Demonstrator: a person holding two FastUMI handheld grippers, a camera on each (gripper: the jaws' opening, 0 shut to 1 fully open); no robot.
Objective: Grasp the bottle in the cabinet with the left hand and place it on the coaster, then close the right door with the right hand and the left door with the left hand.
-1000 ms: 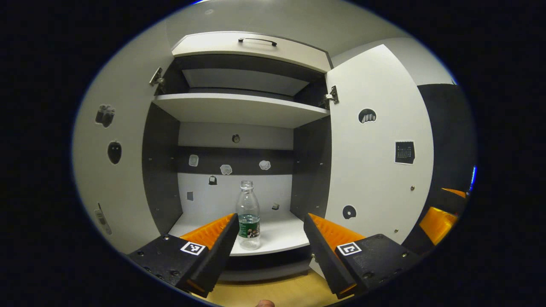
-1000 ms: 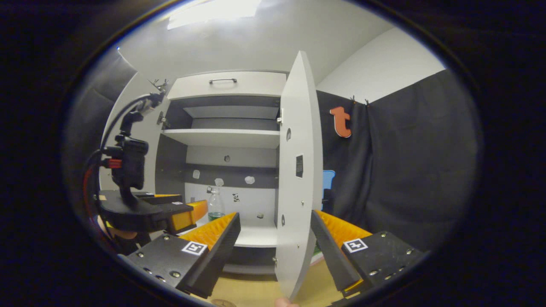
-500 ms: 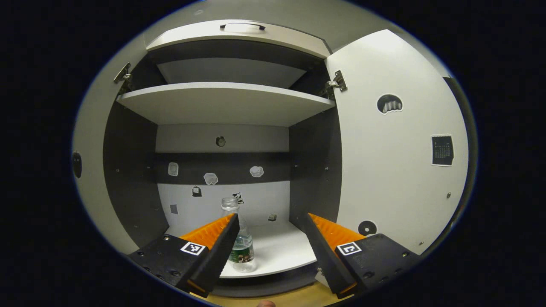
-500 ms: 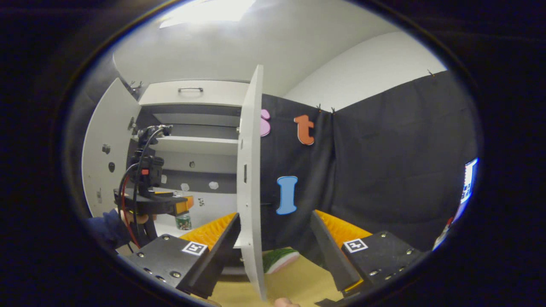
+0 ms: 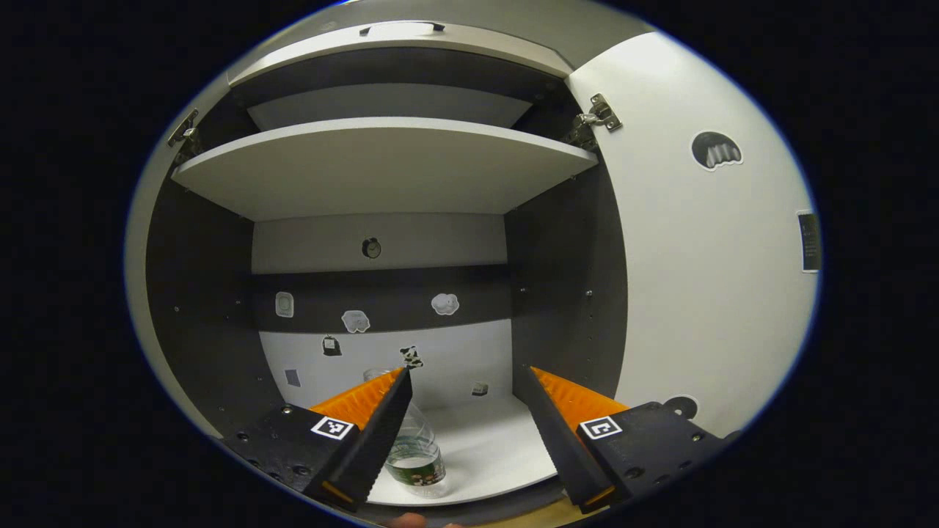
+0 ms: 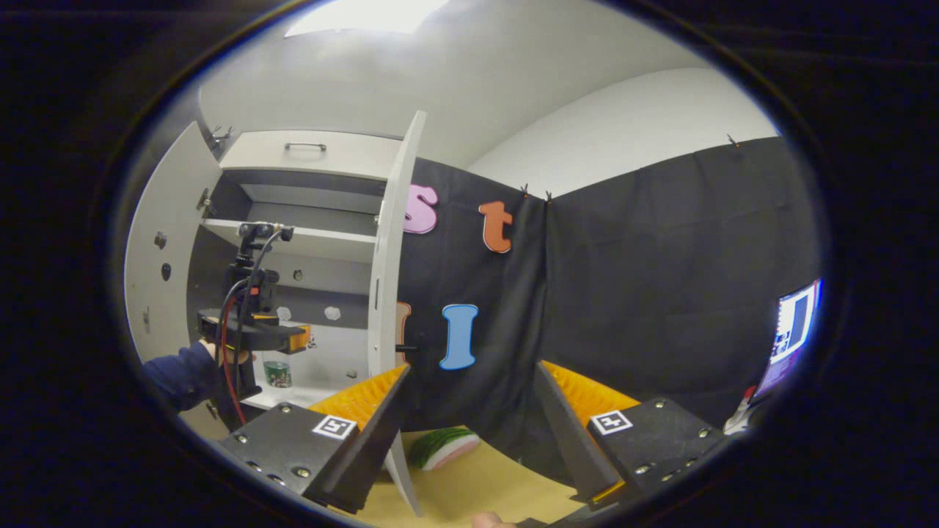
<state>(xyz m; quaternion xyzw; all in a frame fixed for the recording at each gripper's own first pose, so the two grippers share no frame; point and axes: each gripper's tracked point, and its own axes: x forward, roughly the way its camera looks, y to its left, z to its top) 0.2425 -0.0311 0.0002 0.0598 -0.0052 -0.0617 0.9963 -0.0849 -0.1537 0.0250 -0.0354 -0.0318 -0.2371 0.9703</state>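
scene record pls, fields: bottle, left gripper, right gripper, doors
bottle: upright on the cabinet's lower shelf, bottle partly hidden behind one finger
left gripper: left gripper inside cabinet opening, jaws open, not yet around bottle
right gripper: right gripper outside cabinet, jaws open, empty
doors: right door open; left door open

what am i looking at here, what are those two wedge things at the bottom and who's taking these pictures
The wedges are the two fingers of a hand-held gripper; a person holds one gripper in each hand, and each carries a camera looking along its own fingers. In the left gripper view, the left gripper is open and reaching into an open cabinet toward a bottle on its bottom shelf, beside one finger, not gripped. In the right gripper view, the right gripper is open and holds nothing, near the right door.
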